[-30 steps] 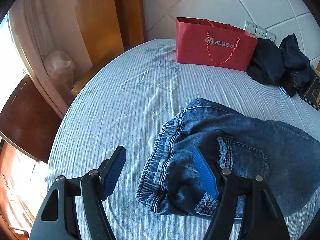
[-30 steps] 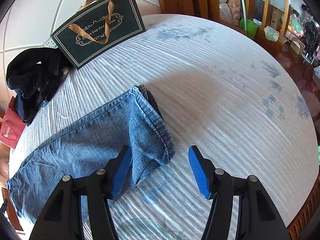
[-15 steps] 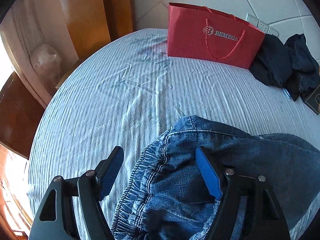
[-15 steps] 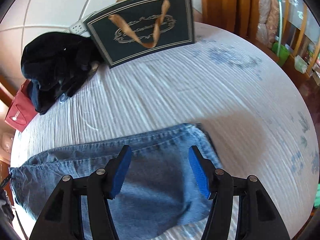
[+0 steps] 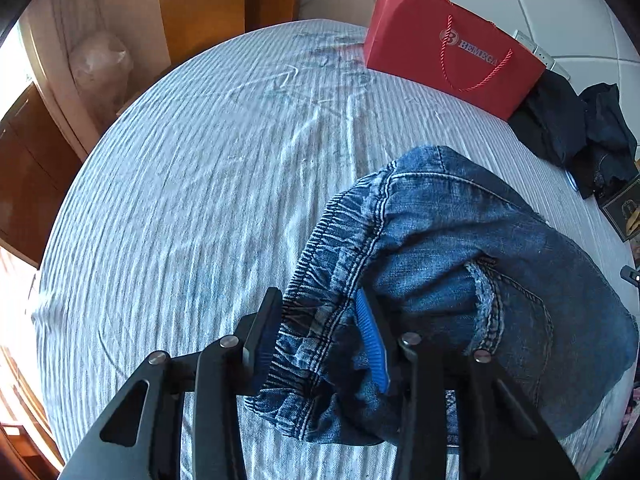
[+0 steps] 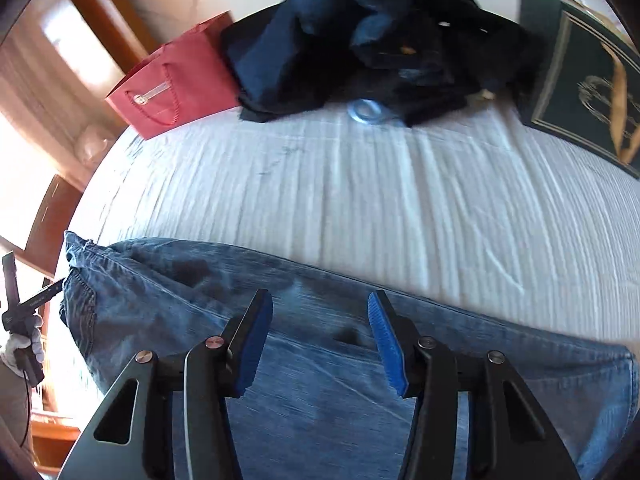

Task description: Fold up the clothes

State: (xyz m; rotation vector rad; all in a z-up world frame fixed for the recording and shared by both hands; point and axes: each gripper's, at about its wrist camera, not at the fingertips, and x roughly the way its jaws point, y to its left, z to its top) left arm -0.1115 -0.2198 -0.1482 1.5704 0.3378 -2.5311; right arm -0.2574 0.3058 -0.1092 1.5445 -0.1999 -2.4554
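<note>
Blue jeans (image 5: 460, 248) lie on the white striped bed sheet (image 5: 200, 184). In the left wrist view my left gripper (image 5: 320, 332) is shut on the bunched elastic waistband (image 5: 316, 320) of the jeans. In the right wrist view the jeans (image 6: 320, 392) stretch flat across the lower frame, waist end at the left. My right gripper (image 6: 320, 340) is open and empty, its blue pads hovering above the middle of the leg.
A red paper bag (image 5: 452, 48) stands at the head of the bed; it also shows in the right wrist view (image 6: 176, 80). A pile of dark clothes (image 6: 360, 36) lies beside it. A black gift bag (image 6: 588, 96) is at the right. Wooden furniture (image 5: 24, 184) lines the left.
My left gripper has closed on the jeans' waistband. My right gripper, still open, has swung from the leg hem to over the middle of the leg.
</note>
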